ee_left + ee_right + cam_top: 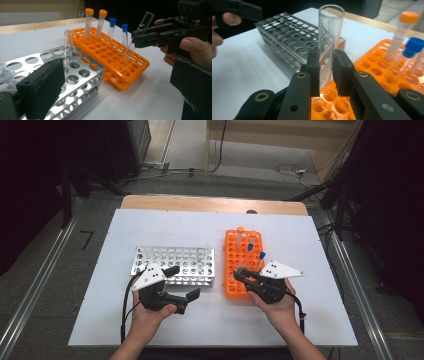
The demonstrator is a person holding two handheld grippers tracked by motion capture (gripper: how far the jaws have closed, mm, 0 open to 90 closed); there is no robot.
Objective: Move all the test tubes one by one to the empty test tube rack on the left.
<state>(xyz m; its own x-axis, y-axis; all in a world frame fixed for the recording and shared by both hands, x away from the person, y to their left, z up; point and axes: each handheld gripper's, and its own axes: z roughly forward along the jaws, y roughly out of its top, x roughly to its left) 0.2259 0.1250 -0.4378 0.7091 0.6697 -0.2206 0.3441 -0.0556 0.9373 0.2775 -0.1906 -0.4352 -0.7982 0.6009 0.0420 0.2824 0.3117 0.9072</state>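
White tabletop (150, 325) fills most of what I see from above, with grey floor around it. On it I have a metal rack (175, 265) to the left and an orange rack (239, 265) just beside it on the right, not touching. My left gripper (182, 282) hovers near the metal rack's front edge, jaws apart with nothing between them. My right gripper (325, 75) is clamped on a clear glass tube (329, 37), uncapped and tilted, its bottom end at the near holes of the orange rack. Orange-capped tubes (95, 22) and blue-capped tubes (117, 30) stand farther back in that rack, and one clear tube (68, 45) stands in the metal rack.
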